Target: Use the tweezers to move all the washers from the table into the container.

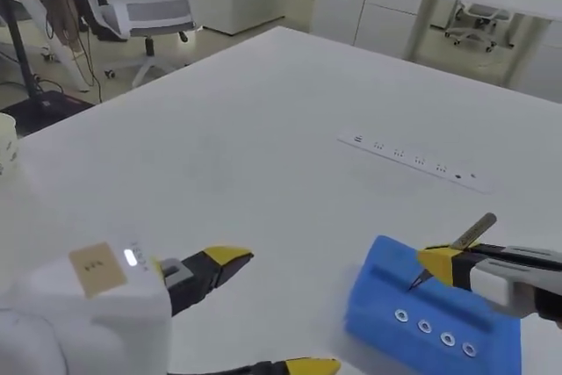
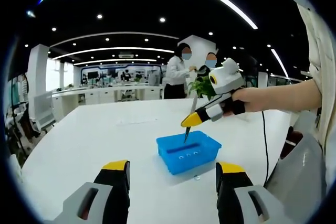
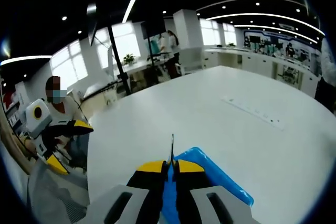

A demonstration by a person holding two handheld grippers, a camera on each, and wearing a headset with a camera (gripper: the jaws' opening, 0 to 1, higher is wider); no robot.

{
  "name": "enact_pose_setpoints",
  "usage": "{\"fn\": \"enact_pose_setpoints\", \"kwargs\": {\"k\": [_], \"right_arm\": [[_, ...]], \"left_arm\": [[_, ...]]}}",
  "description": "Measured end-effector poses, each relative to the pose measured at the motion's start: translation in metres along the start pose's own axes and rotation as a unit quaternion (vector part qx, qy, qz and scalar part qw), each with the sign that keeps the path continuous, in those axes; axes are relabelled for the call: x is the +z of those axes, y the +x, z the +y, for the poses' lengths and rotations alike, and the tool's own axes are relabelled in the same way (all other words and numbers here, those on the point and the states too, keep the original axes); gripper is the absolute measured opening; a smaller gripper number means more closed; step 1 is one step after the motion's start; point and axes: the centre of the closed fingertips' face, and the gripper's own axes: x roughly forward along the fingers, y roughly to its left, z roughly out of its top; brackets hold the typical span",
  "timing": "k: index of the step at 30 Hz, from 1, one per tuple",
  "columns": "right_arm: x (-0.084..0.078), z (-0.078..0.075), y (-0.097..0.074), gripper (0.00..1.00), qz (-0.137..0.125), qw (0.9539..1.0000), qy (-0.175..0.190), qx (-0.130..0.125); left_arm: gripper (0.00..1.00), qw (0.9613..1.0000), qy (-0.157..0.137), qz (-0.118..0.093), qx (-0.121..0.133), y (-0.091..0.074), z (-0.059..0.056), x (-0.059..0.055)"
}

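A blue container (image 1: 386, 292) sits at the table's near right, with several silver washers (image 1: 424, 327) in a row inside it. My right gripper (image 1: 436, 261) is shut on thin tweezers (image 1: 474, 230), whose tips point down into the container. The right gripper view looks along the tweezers (image 3: 171, 148) held in the right gripper (image 3: 170, 167), over the container (image 3: 215, 177). My left gripper (image 1: 274, 312) is open at the near left, holding nothing. Between the left gripper (image 2: 173, 169) and the container (image 2: 176, 161) lies one small ring that looks like a washer (image 2: 197, 178).
A white power strip (image 1: 413, 157) lies on the table (image 1: 219, 155) beyond the container. A paper cup (image 1: 7, 147) stands at the far left edge. An office chair (image 1: 145, 6) and cabinets are past the table. People stand in the background.
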Motion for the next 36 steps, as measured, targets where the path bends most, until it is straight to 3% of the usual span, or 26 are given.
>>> {"fn": "enact_pose_setpoints", "kwargs": {"k": [7, 18, 29, 36], "right_arm": [[0.001, 0.017, -0.015, 0.04, -0.014, 0.9999, 0.007, 0.005], [-0.012, 0.036, -0.026, 0.04, -0.017, 0.9995, 0.024, 0.012], [-0.032, 0.054, -0.022, 0.04, -0.003, 0.9990, 0.037, 0.024], [-0.044, 0.056, -0.017, 0.04, 0.005, 0.9987, 0.044, 0.026]], "left_arm": [[0.66, 1.0000, 0.008, 0.002, -0.004, 0.000, -0.003, 0.000], [0.65, 0.9999, 0.014, 0.005, -0.004, 0.000, -0.004, -0.001], [0.64, 0.9998, 0.017, 0.007, -0.007, 0.000, -0.005, -0.001], [0.64, 0.9997, 0.020, 0.009, -0.009, 0.001, -0.006, -0.002]]}}
